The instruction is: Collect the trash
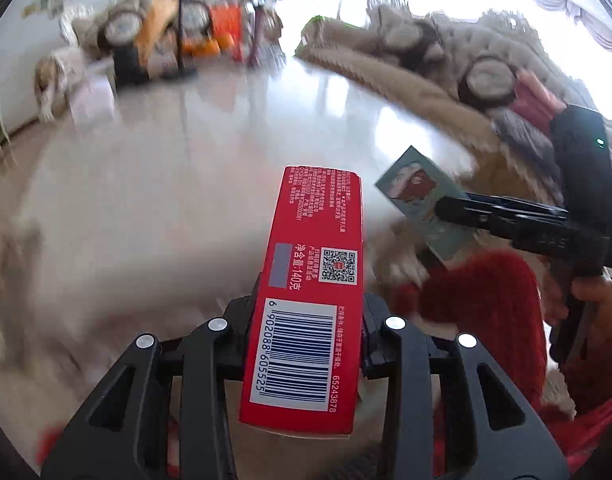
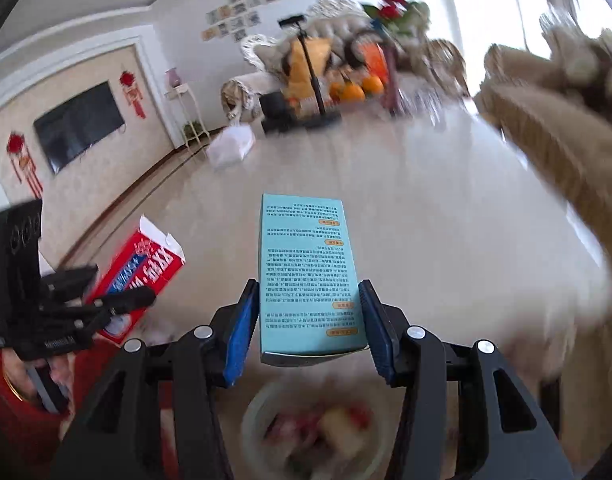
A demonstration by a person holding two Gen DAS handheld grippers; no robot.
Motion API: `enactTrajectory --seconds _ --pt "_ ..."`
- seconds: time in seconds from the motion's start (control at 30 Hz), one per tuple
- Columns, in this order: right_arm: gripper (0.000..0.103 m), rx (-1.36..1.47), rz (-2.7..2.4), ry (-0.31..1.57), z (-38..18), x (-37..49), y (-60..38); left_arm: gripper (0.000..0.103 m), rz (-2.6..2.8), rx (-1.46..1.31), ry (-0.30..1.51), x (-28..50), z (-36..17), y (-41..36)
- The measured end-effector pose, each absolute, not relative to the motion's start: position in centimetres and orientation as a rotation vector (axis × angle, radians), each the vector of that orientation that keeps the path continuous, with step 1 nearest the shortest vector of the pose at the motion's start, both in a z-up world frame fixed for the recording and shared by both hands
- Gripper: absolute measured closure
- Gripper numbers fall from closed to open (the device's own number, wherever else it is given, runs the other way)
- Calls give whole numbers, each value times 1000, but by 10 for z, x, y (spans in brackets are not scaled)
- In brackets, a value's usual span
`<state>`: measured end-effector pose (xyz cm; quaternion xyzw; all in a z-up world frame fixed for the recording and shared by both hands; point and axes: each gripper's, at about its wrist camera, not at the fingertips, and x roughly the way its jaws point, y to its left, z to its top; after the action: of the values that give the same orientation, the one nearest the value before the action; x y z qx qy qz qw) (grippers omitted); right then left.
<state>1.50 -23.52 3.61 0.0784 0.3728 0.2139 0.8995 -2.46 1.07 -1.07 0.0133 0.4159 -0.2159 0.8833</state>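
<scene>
A red box with a barcode and QR code is clamped between the jaws of my left gripper and sticks forward above the glossy floor. In the right wrist view the same red box shows torn-open white flaps, with the left gripper shut on it. A teal box printed with small text sits between the blue pads of my right gripper, which press on its sides. From the left wrist view the right gripper holds that teal box off the floor.
A person's red sleeve is behind the right gripper. A beige sofa runs along the right. A white bag lies on the floor near a stand with a black base. A blurred white bowl is below the right gripper.
</scene>
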Motion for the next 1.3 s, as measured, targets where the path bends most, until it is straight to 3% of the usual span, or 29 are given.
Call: enactTrajectory --seconds 0.2,0.37,0.43,0.47,0.53,0.63,0.77,0.9,1.3 --pt "55 205 350 1019 -55 -27 -233 66 -390 62 1022 -47 -102 -6" --pt "55 159 299 1138 -109 -34 -218 64 -395 77 1063 -30 -133 -17" --pt "54 125 309 1154 -118 -29 -207 54 -398 79 1069 -25 -142 -21" --pt "54 111 311 1150 -120 -29 -204 36 -379 85 1078 -20 -146 -21" --pt "47 87 326 1150 -122 -23 -197 28 -335 96 1069 -12 -146 -20" --pt "27 28 268 1123 -121 -22 -195 28 -296 83 1068 -8 -147 -12" --pt "27 24 256 1103 -114 -24 -204 28 -223 99 1061 -11 -139 -4" --pt "15 21 211 1152 -107 -29 -206 28 -194 99 1031 -15 -118 -2" --pt "14 97 74 1200 -83 -31 -218 28 -169 4 957 -16 -56 -4"
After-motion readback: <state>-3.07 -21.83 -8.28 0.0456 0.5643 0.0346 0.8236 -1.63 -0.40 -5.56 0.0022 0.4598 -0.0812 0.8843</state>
